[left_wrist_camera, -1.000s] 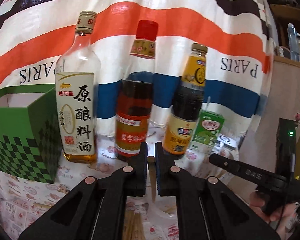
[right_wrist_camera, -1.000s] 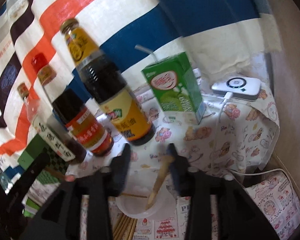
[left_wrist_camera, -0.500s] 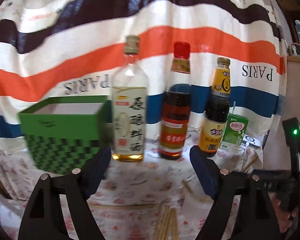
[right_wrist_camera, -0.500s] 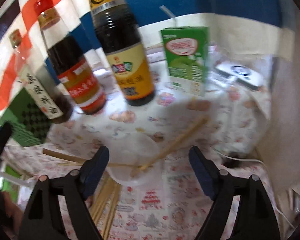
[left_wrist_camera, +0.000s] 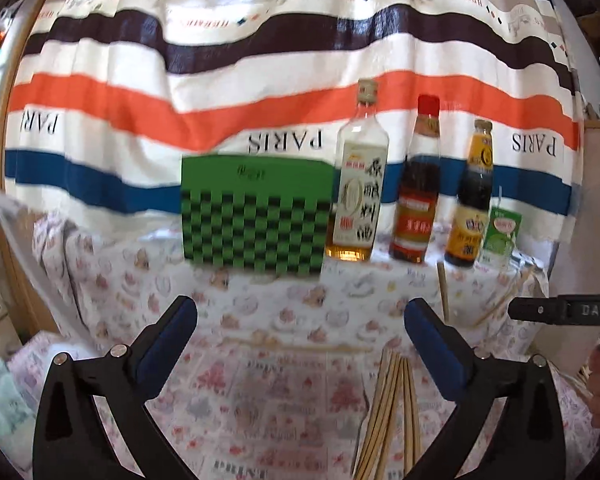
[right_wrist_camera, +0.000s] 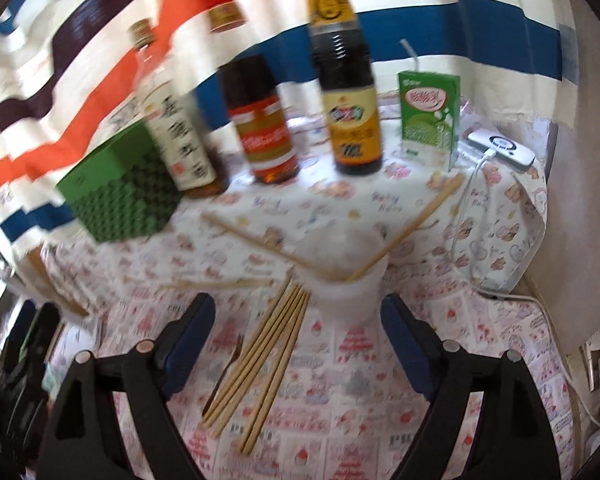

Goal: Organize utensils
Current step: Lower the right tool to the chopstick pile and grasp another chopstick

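Cloth [left_wrist_camera: 260, 92]: striped sheet hangs as a backdrop well beyond both grippers; likely there to screen the room.
Table [right_wrist_camera: 380, 420]: covered in printed paper, it spreads under and ahead of both grippers.
Box [left_wrist_camera: 256, 216]: green checked, straight ahead of the left gripper, at the back; far left of the right one.
Bottles [right_wrist_camera: 344, 92]: three stand upright in a row ahead of the right gripper, beside the box, lined along the rear so the front stays free for work.
Carton [right_wrist_camera: 430, 112]: green drink carton with straw, ahead-right of the right gripper, next to the last bottle.
Left gripper [left_wrist_camera: 300, 332]: fingers spread wide, holding nothing, hovering above the table.
Right gripper [right_wrist_camera: 298, 326]: also wide apart and empty, poised just above the loose sticks, I'd guess to pick the next one.
Cup [right_wrist_camera: 346, 276]: pale plastic tub just ahead of the right gripper, between its fingers; two chopsticks lean out of it, so it looks like the collecting pot.
Chopsticks [right_wrist_camera: 260, 360]: a loose bundle lies flat between the right gripper's fingers, touching the cup's base; one more lies crosswise ahead-left.
Charger [right_wrist_camera: 500, 148]: small white device with cable, far ahead-right.
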`<state>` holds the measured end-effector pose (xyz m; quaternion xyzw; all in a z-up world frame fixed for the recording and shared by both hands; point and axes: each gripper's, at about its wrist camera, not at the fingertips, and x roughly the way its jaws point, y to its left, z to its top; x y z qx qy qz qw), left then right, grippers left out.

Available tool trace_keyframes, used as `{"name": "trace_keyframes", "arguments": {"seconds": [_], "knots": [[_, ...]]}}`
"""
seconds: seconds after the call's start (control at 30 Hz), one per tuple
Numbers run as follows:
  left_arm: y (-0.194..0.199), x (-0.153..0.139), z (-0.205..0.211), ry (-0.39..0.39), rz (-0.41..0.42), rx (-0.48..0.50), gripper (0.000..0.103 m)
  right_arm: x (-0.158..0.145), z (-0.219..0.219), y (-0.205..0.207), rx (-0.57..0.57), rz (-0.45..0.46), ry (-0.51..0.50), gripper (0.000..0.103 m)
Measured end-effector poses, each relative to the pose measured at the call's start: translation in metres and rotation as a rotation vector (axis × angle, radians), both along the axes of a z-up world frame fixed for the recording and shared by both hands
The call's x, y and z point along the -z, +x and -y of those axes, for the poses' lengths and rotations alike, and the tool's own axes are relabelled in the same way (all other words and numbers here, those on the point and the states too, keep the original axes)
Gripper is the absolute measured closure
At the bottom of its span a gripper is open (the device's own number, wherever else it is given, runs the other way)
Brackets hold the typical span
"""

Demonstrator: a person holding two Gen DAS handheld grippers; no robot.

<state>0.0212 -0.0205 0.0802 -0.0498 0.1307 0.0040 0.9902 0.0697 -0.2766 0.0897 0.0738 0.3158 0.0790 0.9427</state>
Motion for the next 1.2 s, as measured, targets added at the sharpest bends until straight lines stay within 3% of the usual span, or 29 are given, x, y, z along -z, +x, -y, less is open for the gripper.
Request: {"name": "trace_keyframes", "arguments": {"seconds": [0.17,0.27,0.37,0.5,0.63,0.8,1.2], "knots": [[0.003,0.039,-0.009,-0.041,-0.073,-0.021,0.0,0.039,-0.013,-0.005,-0.012,-0.048,-0.012,0.018],[0.015,0.055,-0.009,-0.031,-0.133,-0.026,0.0,0.067,-0.021,0.009,-0.036,-0.121,-0.017,0.018],[0.028,0.07,-0.006,0.03,-0.201,-0.045,0.0,0.093,-0.026,0.021,-0.065,-0.215,-0.048,0.018],[0.03,0.081,-0.007,-0.013,-0.232,-0.072,0.0,0.12,-0.027,0.033,-0.069,-0.322,-0.046,0.018],[0.023,0.079,-0.01,0.007,-0.189,-0.128,0.0,0.127,-0.032,0.035,-0.055,-0.325,-0.1,0.018],[0.025,0.079,-0.027,-0.084,-0.196,-0.115,0.0,0.136,-0.042,0.037,-0.05,-0.325,-0.179,0.018],[0.029,0.084,-0.02,-0.018,-0.22,-0.165,0.0,0.141,-0.046,0.037,-0.038,-0.333,-0.201,0.017]]}}
